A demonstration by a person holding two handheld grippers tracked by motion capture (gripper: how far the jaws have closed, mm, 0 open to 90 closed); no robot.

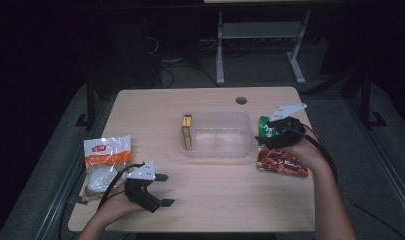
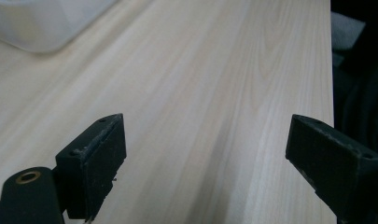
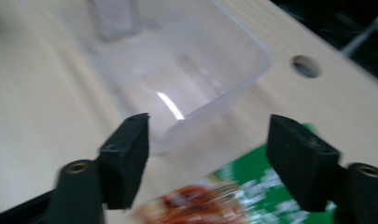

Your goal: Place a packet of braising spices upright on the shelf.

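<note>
Light wooden table (image 1: 210, 200), with a round cable hole (image 1: 241, 100) near the far edge. Clear plastic container (image 1: 217, 134) near the middle, lidless, with a small yellow box (image 1: 187, 132) standing upright against the inside of its left wall. White and orange snack bag (image 1: 106, 161) lying flat near the left edge, just beside the left gripper (image 1: 162, 190). Green and red snack packet (image 1: 278, 154) lying flat to the right of the container, close to its right wall, partly hidden under the right gripper (image 1: 262, 136). Left gripper resting low near the near edge of the table, jaws spread wide with bare wood between them in the left gripper view, a corner of the container (image 2: 42, 23) showing at top left there. Right gripper hovering over the green end of the packet (image 3: 252, 196), jaws spread wide and gripping nothing, the packet's green and red print between and below them in the blurred right gripper view, the container (image 3: 186, 70) just beyond.
</note>
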